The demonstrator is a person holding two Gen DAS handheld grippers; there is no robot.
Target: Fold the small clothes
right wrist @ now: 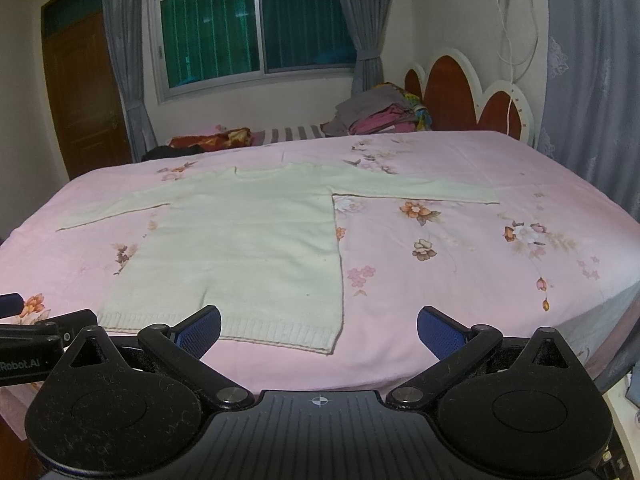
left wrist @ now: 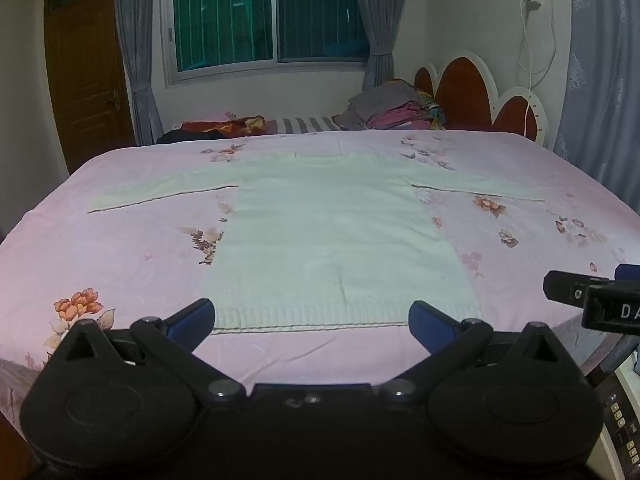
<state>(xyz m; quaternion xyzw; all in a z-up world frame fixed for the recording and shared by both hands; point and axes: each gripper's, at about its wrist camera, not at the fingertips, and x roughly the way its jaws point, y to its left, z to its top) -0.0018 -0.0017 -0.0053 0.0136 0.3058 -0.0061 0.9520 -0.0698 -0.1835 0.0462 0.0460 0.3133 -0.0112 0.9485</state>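
A pale white knitted sweater lies flat on the pink floral bed, neck away from me, both sleeves spread out sideways, ribbed hem nearest. My left gripper hovers open just before the hem, its blue pads wide apart with nothing between them. My right gripper is also open and empty, near the hem's right corner. In the left wrist view the right gripper's body shows at the right edge; the left gripper's body shows at the left edge of the right wrist view.
The bed's pink sheet spreads around the sweater, its front edge just below the hem. A heap of folded clothes sits by the red-and-white headboard at the back right. A window with grey curtains and a brown door lie beyond.
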